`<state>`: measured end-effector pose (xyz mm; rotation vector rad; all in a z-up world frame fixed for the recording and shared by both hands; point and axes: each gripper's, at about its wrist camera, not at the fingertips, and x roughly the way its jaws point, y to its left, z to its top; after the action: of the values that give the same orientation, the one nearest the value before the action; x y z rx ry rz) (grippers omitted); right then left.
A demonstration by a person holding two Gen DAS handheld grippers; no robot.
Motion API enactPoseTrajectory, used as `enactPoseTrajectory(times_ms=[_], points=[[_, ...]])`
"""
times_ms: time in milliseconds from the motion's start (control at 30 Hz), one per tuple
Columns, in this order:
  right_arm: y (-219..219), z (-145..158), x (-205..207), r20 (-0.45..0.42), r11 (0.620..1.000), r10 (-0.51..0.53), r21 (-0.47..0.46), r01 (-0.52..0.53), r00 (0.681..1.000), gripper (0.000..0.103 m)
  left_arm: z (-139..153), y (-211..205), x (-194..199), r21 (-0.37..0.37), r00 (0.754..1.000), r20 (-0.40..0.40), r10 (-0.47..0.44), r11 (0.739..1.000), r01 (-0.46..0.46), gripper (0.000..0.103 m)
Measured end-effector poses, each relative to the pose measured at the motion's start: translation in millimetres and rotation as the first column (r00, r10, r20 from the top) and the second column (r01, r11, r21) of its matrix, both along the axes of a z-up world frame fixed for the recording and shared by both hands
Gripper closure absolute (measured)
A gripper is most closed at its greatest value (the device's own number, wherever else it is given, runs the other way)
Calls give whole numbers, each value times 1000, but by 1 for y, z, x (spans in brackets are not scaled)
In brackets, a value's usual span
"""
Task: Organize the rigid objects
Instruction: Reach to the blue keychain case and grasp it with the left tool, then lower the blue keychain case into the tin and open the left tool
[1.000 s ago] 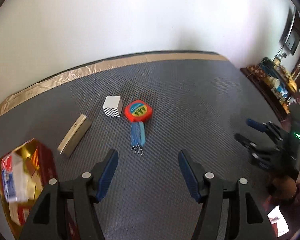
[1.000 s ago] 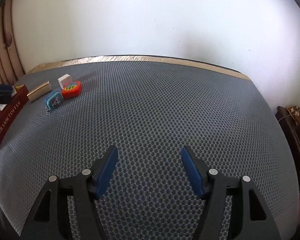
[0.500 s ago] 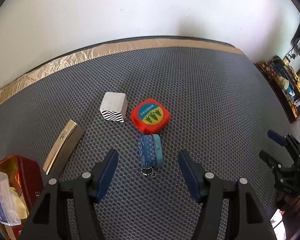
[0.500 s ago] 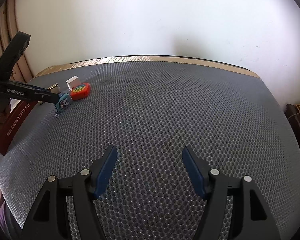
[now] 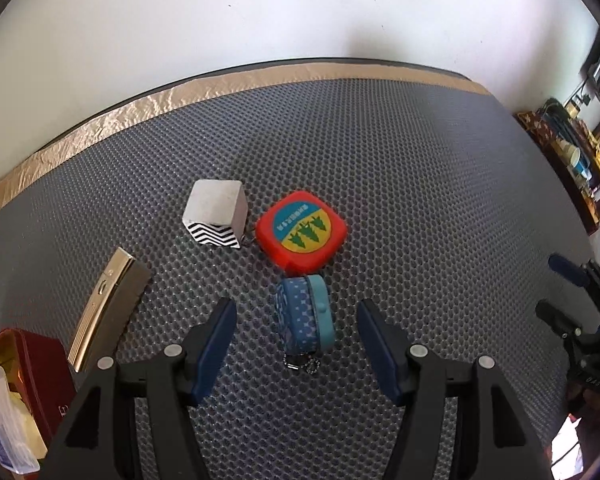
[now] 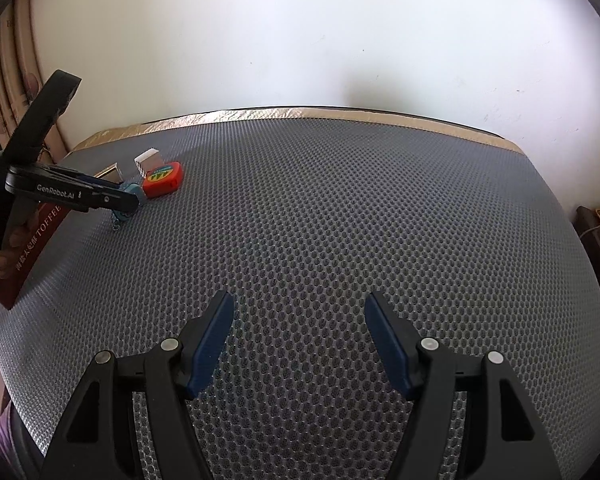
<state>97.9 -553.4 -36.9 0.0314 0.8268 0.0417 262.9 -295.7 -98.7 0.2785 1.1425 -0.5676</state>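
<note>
In the left wrist view, a small blue tape measure (image 5: 305, 312) stands on edge at lower centre of the frame, its darker patterned side to the left and a plain turquoise side to the right, with a short metal bead chain (image 5: 302, 365) trailing from its near end. It sits between the blue pads of the left gripper (image 5: 296, 316), whose jaws are closing; clear mat shows on both sides of the case, so the pads do not touch it. Just above it lies a red tape measure (image 5: 302, 234), flat, with a round blue-and-yellow label bearing green tree shapes. The two look to be touching or very nearly so. To the upper left of the red one, close beside it, stands a white cube (image 5: 216, 218) with a black zigzag face. Farther left, a slim gold-coloured box (image 5: 104, 308) lies slanted, and a red tin (image 5: 40, 364) holding packets fills the lower left corner.

All of this rests on a grey honeycomb mat (image 5: 420, 200) with a tan taped border (image 5: 220, 84) along the far edge, against a white wall. The right half of the mat is bare and wide. The right gripper (image 5: 556, 292) shows at the right edge of that view.

In the right wrist view, the right gripper (image 6: 299, 310) hangs over bare mat at lower centre, jaws about half spread with nothing between them. The group of objects sits small at the upper left, partly hidden by the left gripper (image 6: 134, 198).
</note>
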Motion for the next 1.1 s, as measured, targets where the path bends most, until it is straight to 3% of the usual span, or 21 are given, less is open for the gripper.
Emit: enactPoseTrajectory(times_ms=[67, 300, 500, 600, 767, 967, 1100], points=[[0, 0, 1, -2, 1000, -1, -1, 1, 1000, 38, -6, -3, 0, 7, 1000, -26, -16, 1000, 16, 82], [-2, 0, -1, -4, 1000, -10, -3, 10, 1000, 38, -1, -4, -17, 16, 1000, 25, -12, 1000, 12, 82], [-1, -1, 1, -7, 1000, -15, -6, 15, 1000, 38, 44, 20, -76, -60, 997, 77, 26, 998, -22, 82], [1, -3, 5, -12, 1000, -15, -12, 15, 1000, 38, 70, 54, -110, -61, 990, 121, 66, 996, -59, 82], [5, -5, 8, -24, 999, -16, -33, 15, 1000, 38, 100, 140, -150, -3, 959, 196, 206, 978, -210, 82], [11, -8, 12, -41, 998, -20, -67, 17, 999, 38, 82, 236, -147, 101, 922, 213, 324, 931, -350, 82], [12, -10, 14, -52, 996, -24, -87, 19, 998, 38, 61, 266, -138, 131, 914, 188, 361, 913, -387, 82]])
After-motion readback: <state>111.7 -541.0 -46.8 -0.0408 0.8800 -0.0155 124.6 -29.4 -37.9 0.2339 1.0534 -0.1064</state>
